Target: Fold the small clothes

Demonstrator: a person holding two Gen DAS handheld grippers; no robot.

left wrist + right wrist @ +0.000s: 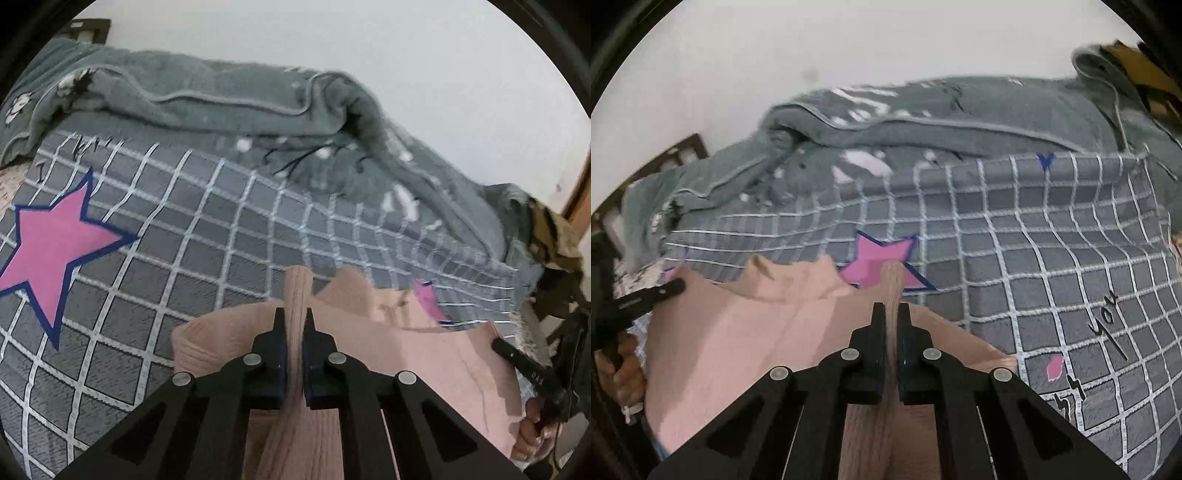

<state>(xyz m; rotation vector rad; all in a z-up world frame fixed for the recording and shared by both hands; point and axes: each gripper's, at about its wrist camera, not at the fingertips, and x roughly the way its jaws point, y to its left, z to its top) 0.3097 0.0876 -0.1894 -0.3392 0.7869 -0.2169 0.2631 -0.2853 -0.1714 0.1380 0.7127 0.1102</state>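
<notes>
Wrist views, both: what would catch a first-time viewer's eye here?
The pink garment stretched between the left gripper and the right gripper, each shut on a pinched fold of it. Behind it, the grey grid blanket with a large pink star at left, and a rumpled grey-green blanket heaped along the white wall.

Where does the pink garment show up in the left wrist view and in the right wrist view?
Left wrist view: the pink garment fills the lower centre and right.
Right wrist view: it fills the lower left and centre.
Shared landmark: the grey checked blanket under it.
</notes>
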